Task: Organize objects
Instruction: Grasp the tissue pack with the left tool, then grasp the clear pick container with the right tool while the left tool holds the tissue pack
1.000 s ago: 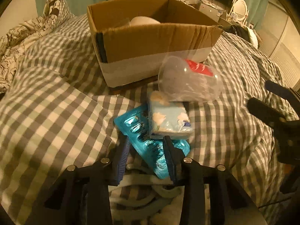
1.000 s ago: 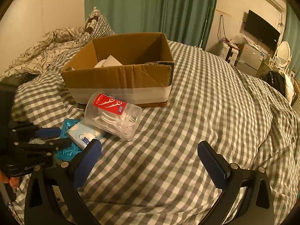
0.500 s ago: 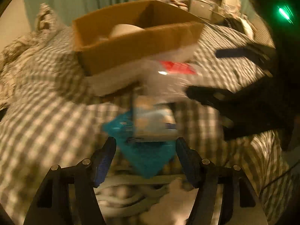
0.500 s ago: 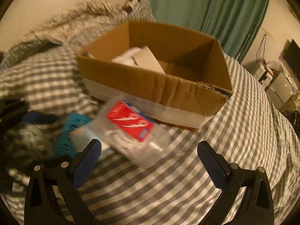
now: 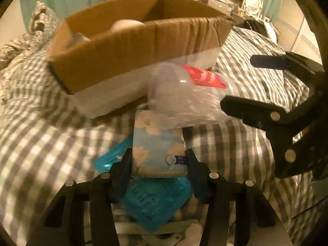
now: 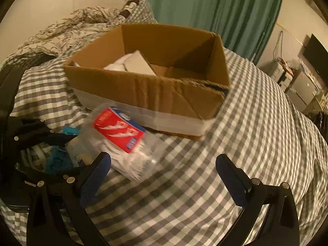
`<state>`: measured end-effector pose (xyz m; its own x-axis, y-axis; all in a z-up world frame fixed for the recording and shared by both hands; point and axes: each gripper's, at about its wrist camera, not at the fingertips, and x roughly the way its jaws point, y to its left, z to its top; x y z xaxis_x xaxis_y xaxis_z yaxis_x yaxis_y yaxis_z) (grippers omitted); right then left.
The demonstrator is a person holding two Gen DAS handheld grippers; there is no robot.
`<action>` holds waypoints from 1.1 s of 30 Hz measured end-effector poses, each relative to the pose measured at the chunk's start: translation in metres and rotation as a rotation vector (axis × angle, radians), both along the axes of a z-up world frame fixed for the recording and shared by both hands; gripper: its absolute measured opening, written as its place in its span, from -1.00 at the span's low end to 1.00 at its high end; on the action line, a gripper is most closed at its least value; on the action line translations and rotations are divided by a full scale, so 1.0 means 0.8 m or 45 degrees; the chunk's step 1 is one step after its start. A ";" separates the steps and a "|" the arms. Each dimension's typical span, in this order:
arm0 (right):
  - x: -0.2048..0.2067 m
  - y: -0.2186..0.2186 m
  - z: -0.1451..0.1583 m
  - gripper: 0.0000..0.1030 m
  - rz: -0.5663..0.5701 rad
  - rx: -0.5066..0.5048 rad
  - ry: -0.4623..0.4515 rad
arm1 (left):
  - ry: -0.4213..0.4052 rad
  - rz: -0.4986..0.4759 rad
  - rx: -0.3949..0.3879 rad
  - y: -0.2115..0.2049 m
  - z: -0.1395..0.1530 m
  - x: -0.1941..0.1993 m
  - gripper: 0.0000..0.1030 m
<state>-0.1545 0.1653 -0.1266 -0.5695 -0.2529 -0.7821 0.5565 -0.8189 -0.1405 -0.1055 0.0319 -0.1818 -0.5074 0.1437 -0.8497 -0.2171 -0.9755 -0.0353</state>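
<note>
The tissue pack is lying on the bed, pinched between the left gripper. The floss jar and blue packet are still waiting outside the box, which is already holding a few things; the right gripper is hanging spread wide.

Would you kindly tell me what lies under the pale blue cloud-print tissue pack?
Under the pale blue cloud-print tissue pack lies a teal foil blister sheet on the grey checked bedspread. Its middle is covered, so nothing more there is visible.

Checked bedspread; green curtains; dark television; patterned pillow.
</note>
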 end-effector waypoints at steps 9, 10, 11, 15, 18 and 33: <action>0.015 -0.055 -0.007 0.99 0.159 0.140 0.073 | 0.117 0.160 -0.004 -0.058 0.040 0.016 -0.01; 0.015 -0.060 -0.011 0.99 0.171 0.150 0.069 | 0.118 0.164 -0.002 -0.060 0.040 0.016 -0.01; 0.013 -0.069 -0.019 0.99 0.186 0.171 0.058 | 0.118 0.161 -0.004 -0.059 0.039 0.015 -0.01; 0.007 -0.092 -0.045 0.97 0.226 0.241 0.001 | 0.120 0.162 0.001 -0.059 0.041 0.017 -0.01; 0.003 -0.105 -0.065 0.89 0.229 0.290 -0.040 | 0.133 0.171 0.005 -0.061 0.047 0.022 -0.01; 0.056 -0.066 -0.038 0.25 0.020 0.028 -0.104 | 0.170 0.198 -0.004 -0.066 0.076 0.069 -0.01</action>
